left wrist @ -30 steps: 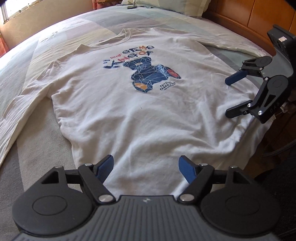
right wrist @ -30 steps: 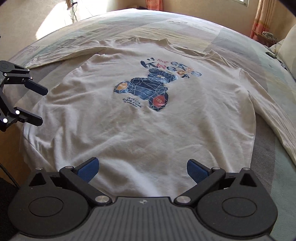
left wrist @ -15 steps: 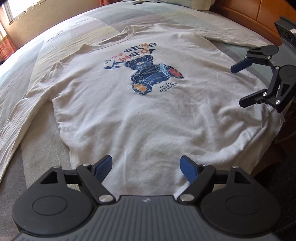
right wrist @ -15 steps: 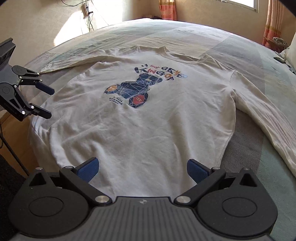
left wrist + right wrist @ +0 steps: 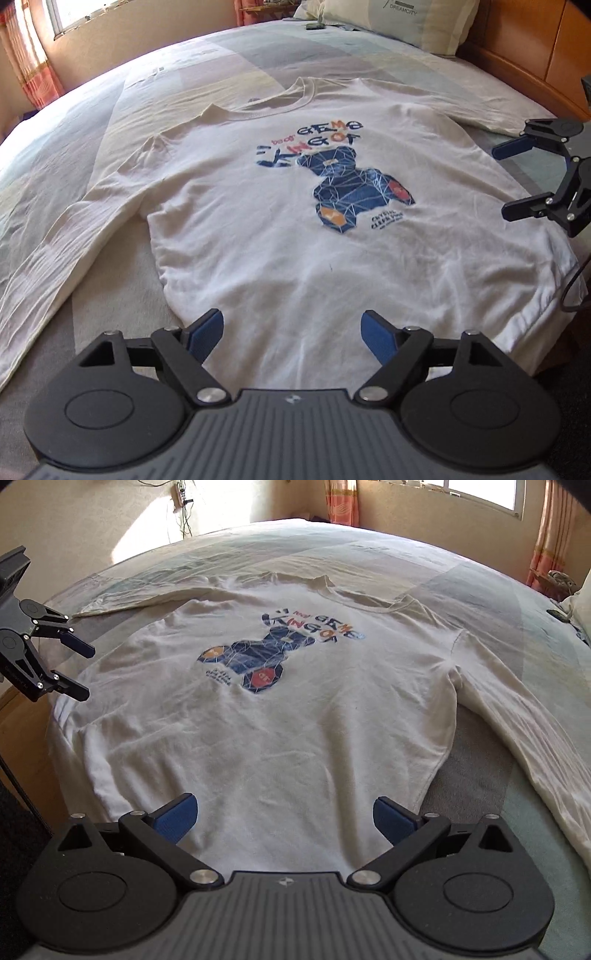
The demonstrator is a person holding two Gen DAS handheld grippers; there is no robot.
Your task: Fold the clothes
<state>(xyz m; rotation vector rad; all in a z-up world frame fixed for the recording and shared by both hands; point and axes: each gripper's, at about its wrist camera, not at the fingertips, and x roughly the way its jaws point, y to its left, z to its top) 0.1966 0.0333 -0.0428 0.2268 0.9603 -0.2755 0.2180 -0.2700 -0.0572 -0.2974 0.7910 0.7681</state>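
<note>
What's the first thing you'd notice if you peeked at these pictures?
A big white shirt lies spread flat on the bed, sleeves stretched out to both sides. A blue bear with colourful letters above it is printed in the middle of its chest. Two open black grippers with blue pads wait near the shirt's bottom edge, the left gripper and the right gripper.

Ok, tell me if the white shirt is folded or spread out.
Spread out. The white shirt lies flat, print up, on the bed, both sleeves stretched out sideways, no fold made yet.
</note>
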